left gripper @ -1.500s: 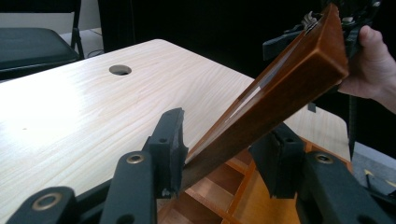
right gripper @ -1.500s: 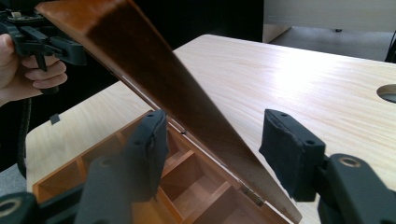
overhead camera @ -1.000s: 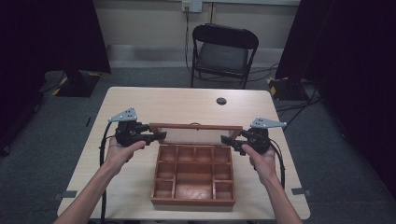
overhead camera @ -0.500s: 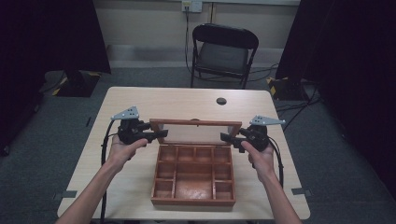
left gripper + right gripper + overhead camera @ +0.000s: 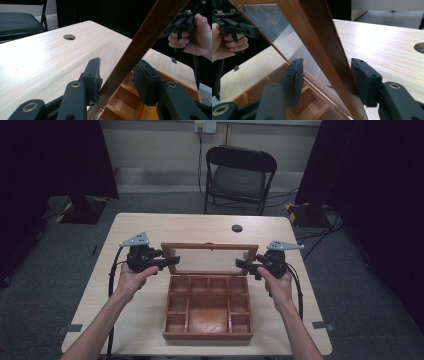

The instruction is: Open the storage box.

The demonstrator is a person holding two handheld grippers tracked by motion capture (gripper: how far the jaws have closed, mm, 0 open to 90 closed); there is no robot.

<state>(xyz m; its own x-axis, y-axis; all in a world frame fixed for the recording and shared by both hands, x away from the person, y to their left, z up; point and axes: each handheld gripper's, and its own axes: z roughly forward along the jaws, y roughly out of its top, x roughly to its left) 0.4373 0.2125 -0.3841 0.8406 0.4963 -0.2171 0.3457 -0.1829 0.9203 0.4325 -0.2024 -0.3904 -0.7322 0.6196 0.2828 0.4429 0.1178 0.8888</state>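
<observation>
the wooden box (image 5: 207, 307) sat mid-table (image 5: 150, 225), near the front edge, its glass lid (image 5: 210, 257) raised about upright on the rear hinge, so the opening looked largely done, with only the final tilt or letting go left, i'd judge. both forearms reached in from the near side. the left gripper (image 5: 167, 262) and right gripper (image 5: 244, 265) each straddled a side rail of the lid, jaws parted, not clamped.
</observation>
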